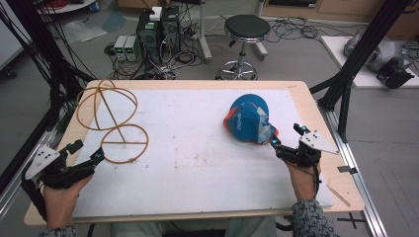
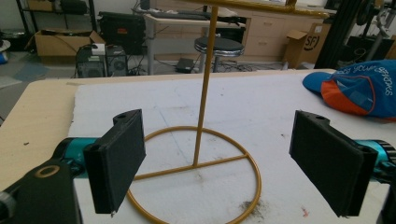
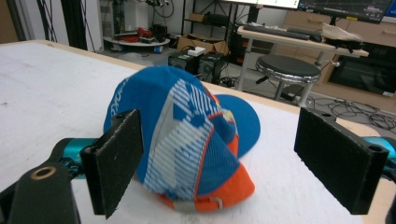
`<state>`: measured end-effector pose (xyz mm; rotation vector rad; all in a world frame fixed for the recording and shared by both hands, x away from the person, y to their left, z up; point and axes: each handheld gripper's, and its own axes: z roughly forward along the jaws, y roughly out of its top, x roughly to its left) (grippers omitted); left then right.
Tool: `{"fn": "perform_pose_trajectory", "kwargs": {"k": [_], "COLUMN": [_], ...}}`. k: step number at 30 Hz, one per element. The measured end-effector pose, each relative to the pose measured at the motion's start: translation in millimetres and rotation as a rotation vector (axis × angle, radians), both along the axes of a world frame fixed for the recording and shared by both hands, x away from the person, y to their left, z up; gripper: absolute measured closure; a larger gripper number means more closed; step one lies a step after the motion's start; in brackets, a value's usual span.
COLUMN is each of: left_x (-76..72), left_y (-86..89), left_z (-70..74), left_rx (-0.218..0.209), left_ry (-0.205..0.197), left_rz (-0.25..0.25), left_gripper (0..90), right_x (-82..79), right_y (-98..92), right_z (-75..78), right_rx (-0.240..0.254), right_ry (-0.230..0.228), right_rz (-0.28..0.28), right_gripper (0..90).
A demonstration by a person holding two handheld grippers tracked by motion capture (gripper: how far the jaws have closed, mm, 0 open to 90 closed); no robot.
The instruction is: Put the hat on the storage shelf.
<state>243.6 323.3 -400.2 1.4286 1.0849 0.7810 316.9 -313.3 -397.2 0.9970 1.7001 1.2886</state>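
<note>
A blue and orange cap lies on the white sheet at the right. My right gripper is open just behind the cap's back edge, and in the right gripper view the cap sits between and just beyond the spread jaws of that gripper. A gold wire stand, a ring base with an upright rod and hoops on top, stands at the left. My left gripper is open beside its base ring. The left gripper view shows the stand ahead of the wide-apart jaws of the left gripper.
The wooden table ends close to both hands at the front and sides. Black frame posts rise at the right and left. Beyond the far edge stand a stool and computer boxes on the floor.
</note>
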Motion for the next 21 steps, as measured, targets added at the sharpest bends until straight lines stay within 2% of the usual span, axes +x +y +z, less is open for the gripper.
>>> {"fn": "perform_pose_trajectory", "kwargs": {"k": [8,12,15,18,21], "left_x": [-0.4,-0.1,-0.1,-0.5,-0.7], "left_y": [0.8,0.6,0.9,1.7,1.8], "left_z": [0.0,-0.1,0.0,0.0,-0.1], "left_rx": [0.000,0.000,0.000,0.000,-0.002], "left_ry": [-0.004,-0.003,-0.004,-0.007,-0.007], "left_rz": [-0.002,-0.003,-0.004,0.004,0.005], "left_gripper": [18.7,18.7,18.7,18.8,19.1], "right_x": [26.6,41.0,53.2,60.0,67.2], "right_y": [19.2,31.5,41.1,46.7,50.6], "right_z": [14.3,18.7,22.1,21.5,17.1], "right_rx": [0.011,-0.011,-0.038,-0.025,-0.033], "right_ry": [0.017,0.032,0.066,0.063,0.097], "right_rz": [0.044,0.072,0.086,0.097,0.108], "right_gripper": [15.1,18.3,21.8,27.6,29.2]}}
